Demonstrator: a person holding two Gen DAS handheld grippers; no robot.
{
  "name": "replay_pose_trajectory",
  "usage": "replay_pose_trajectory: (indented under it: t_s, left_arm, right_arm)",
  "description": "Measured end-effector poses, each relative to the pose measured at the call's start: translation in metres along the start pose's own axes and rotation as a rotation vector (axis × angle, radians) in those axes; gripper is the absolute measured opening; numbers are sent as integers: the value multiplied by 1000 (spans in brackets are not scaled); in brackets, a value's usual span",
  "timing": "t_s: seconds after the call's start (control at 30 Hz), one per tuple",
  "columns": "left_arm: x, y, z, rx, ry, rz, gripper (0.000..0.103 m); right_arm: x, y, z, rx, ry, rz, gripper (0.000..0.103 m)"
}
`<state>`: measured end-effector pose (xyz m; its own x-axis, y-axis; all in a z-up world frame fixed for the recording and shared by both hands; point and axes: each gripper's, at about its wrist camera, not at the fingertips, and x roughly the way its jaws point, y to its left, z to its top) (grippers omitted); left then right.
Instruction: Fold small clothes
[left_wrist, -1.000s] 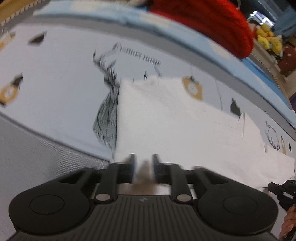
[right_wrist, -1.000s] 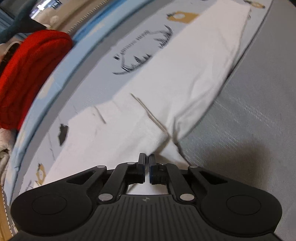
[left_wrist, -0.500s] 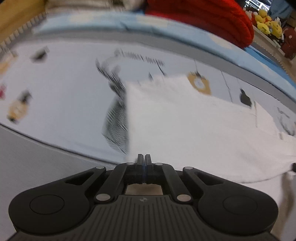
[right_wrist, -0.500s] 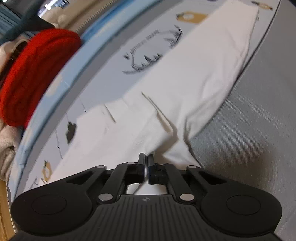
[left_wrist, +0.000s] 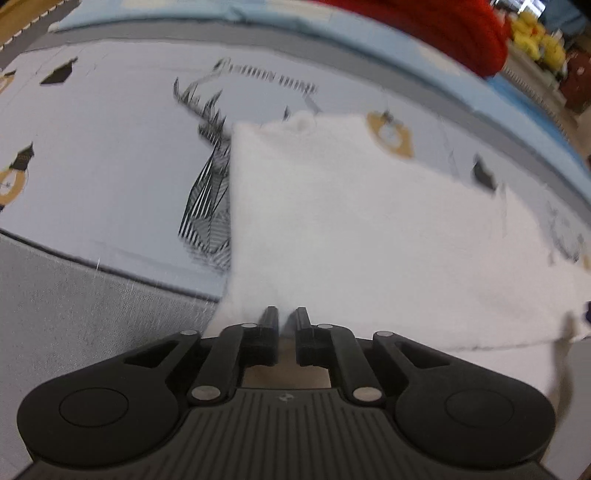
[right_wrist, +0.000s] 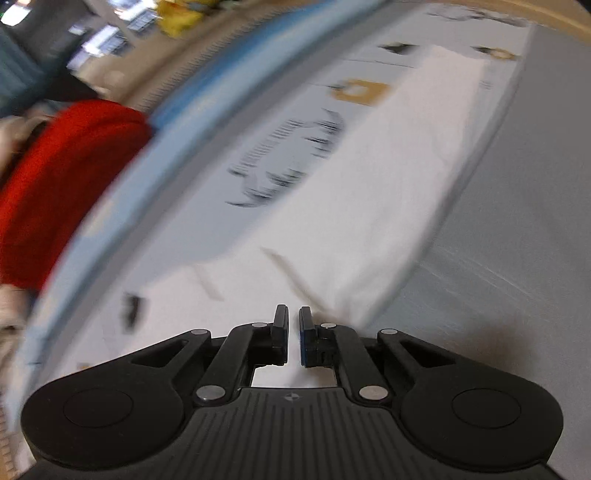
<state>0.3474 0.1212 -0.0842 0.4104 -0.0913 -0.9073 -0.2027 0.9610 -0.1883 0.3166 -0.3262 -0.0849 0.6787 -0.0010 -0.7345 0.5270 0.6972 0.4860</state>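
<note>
Two grippers point down at a white garment (left_wrist: 369, 229) spread on a pale printed sheet (left_wrist: 110, 147). Nearest, the left gripper (left_wrist: 284, 317) stands at the cloth's near edge, its jaws opening with white fabric showing in the narrow gap. The right gripper (right_wrist: 291, 319) is likewise opening over the garment's (right_wrist: 369, 192) folded corner. Beyond lies a grey cover (right_wrist: 517, 221), then a red knitted bundle (right_wrist: 62, 177) at the far edge.

A home bedroom. I work over a bed: pale printed sheet (left_wrist: 110, 155) with deer and lantern motifs, grey mattress edge (left_wrist: 92, 302) at lower left, red knitted garment (left_wrist: 443, 26) at the top, yellow plush toys (left_wrist: 535, 37) at upper right.
</note>
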Motion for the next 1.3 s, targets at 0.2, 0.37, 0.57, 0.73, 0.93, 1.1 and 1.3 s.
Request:
replay_pose_trajectory:
  t_s: [0.2,0.37,0.57,0.73,0.93,1.1,1.3]
  left_arm:
    - [12,-8,-10,41,27,41,26]
    - [-14,-20,-2,60,-63,21,30]
    - [-24,-39,-1,123,-115,22,30]
    - [-24,-44,2,118,-125,-10,30]
    - [-23,-50,2,111,-124,-33,30]
    - [-22,-49,0,118,-128,-34,30]
    - [-17,-47,3,112,-127,-26,30]
  right_arm:
    - [39,-13,-9,-10,229,-102,23]
    - [20,-17,6,-19,146,-61,24]
    - [0,-32,33,-19,27,-34,25]
    - [-20,-63,63,2,-63,-50,25]
    - [-44,-109,112,92,-164,-71,25]
    - [-15,-159,155,172,-144,-132,25]
    - [33,-209,193,192,-154,-157,25]
